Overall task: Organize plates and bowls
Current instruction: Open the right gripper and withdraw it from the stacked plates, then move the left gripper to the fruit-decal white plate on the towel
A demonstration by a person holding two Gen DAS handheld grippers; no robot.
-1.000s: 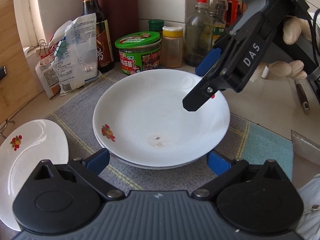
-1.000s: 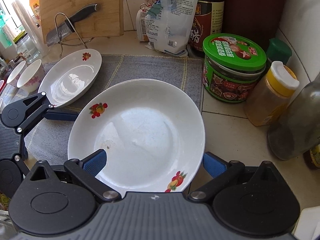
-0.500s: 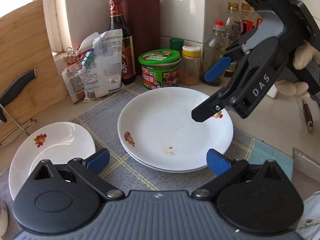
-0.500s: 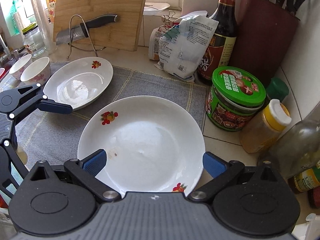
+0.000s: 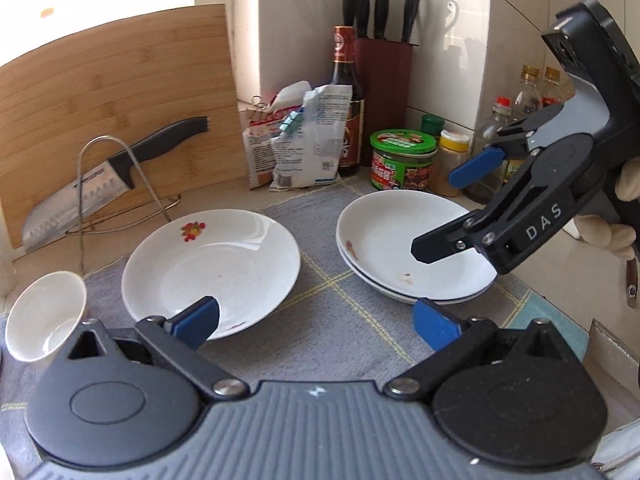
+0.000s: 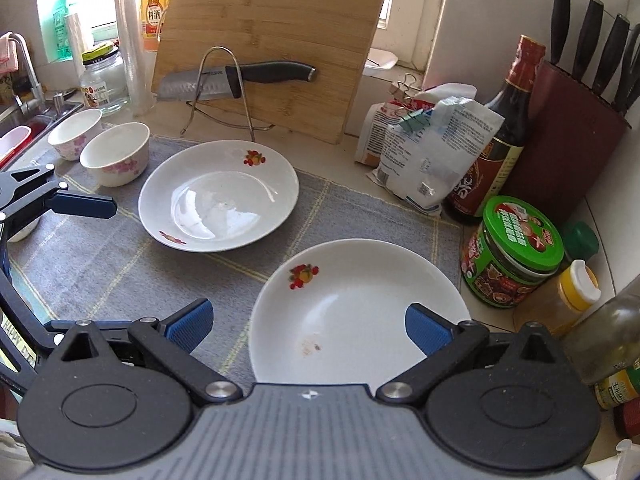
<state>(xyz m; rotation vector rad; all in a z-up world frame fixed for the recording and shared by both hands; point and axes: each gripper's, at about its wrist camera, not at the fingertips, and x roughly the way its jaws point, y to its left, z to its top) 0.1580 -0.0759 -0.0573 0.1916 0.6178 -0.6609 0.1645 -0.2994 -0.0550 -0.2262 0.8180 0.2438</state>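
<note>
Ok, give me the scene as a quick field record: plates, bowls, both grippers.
stacked plates: two, right side of grey mat, food speck on the top one
single plate: left of the stack, apart from it, on the mat
bowls: two pink-flowered, side by side at the mat's far left
left gripper: open, empty, above the mat between the plates
right gripper: open, empty, over the stack
knife: on wire rack, against the cutting board

Beige counter (image 6: 352, 136) carries a grey mat (image 6: 100, 256); plates (image 6: 218, 200) lie on it.
</note>
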